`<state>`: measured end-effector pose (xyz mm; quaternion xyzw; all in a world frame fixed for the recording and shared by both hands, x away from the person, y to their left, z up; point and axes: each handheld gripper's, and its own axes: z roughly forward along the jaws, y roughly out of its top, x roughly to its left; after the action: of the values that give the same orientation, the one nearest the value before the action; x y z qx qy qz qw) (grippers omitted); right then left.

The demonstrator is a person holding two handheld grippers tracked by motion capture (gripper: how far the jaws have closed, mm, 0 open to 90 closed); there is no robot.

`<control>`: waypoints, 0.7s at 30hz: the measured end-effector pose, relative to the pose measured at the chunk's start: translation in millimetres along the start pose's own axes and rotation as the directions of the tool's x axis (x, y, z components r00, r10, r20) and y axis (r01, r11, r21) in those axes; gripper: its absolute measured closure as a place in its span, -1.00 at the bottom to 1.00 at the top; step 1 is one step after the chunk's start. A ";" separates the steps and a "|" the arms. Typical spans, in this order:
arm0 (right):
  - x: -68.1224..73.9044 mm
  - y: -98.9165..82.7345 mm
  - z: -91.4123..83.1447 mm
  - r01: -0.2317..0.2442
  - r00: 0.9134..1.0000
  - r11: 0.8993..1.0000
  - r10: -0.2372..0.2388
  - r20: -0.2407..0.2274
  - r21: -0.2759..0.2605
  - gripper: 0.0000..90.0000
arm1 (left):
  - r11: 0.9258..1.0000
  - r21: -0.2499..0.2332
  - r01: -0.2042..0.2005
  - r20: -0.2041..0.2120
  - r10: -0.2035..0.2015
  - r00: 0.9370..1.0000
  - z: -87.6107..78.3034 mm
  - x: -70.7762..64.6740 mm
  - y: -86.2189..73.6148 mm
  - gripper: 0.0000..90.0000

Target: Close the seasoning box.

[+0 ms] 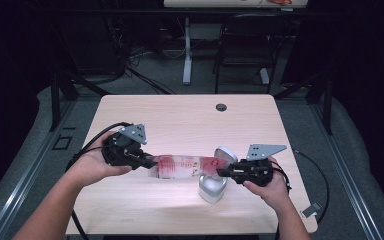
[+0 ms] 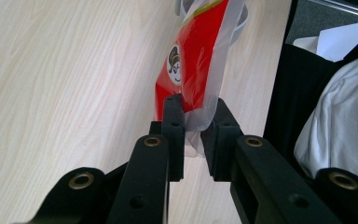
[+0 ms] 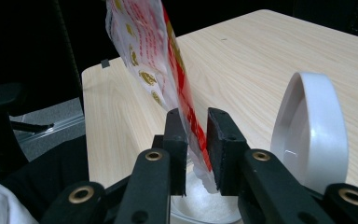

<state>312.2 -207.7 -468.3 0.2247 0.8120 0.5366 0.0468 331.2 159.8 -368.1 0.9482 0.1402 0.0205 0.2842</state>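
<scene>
Both forearms come in from the near edge of the table (image 1: 130,210), each hand carrying a pair of black tongs. Between them hangs a red-and-clear plastic packet (image 1: 185,166), stretched almost level above the tabletop.

Take the white container (image 1: 212,187) as the landmark: it sits open on the wood, its lid (image 1: 226,154) tipped up at the back. One end of the packet lies right over this container, and the right gripper (image 1: 225,172) has it there. Seen in the right gripper view, the narrowed jaws have the packet's edge (image 3: 196,140) between them, with the container's white bowl (image 3: 205,205) just below and the lid (image 3: 310,135) standing beside. Whether the pads actually press the film I cannot tell.

The left gripper (image 1: 147,162) is well away from the container, at the packet's far end. Its jaws are drawn in on the clear crimped edge (image 2: 198,119), pinching it.
</scene>
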 end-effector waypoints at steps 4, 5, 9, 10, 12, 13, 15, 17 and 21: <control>-0.8 -1.6 1.7 -0.006 1.000 1.000 0.006 -0.007 0.007 0.74 | 1.000 -0.002 0.008 0.004 -0.008 1.000 1.5 1.2 -4.1 0.78; -0.9 -1.9 2.0 -0.006 1.000 1.000 0.007 -0.008 0.010 0.75 | 1.000 -0.001 0.009 0.004 -0.009 1.000 1.9 1.4 -5.3 0.78; -1.8 -2.9 2.7 -0.010 1.000 1.000 0.010 -0.010 0.011 0.76 | 1.000 -0.004 0.014 0.008 -0.014 1.000 3.0 1.9 -8.7 0.78; -1.8 -2.9 2.7 -0.010 1.000 1.000 0.010 -0.011 0.011 0.77 | 1.000 -0.004 0.015 0.009 -0.014 1.000 3.1 1.8 -9.1 0.78; -1.5 -2.8 3.1 -0.008 1.000 1.000 0.008 -0.013 0.010 0.78 | 1.000 -0.004 0.016 0.008 -0.016 1.000 3.7 1.9 -10.0 0.78; -1.2 -2.8 3.3 -0.007 1.000 1.000 0.007 -0.011 0.009 0.79 | 1.000 -0.004 0.017 0.009 -0.017 1.000 3.8 2.0 -10.4 0.78; -0.9 -2.8 3.6 -0.006 1.000 1.000 0.006 -0.012 0.007 0.79 | 1.000 -0.005 0.021 0.010 -0.021 1.000 4.5 2.3 -11.8 0.78; -0.7 -2.8 3.8 -0.003 1.000 1.000 0.004 -0.012 0.004 0.78 | 1.000 -0.004 0.022 0.009 -0.022 1.000 5.5 2.7 -13.2 0.78; -0.7 -2.8 3.7 -0.004 1.000 1.000 0.004 -0.008 0.001 0.80 | 1.000 -0.003 0.029 0.009 -0.029 1.000 8.7 3.5 -16.0 0.78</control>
<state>313.1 -205.7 -472.5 0.2240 0.8121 0.5371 0.0422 331.5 168.9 -384.3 0.9457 0.1526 0.0123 0.2868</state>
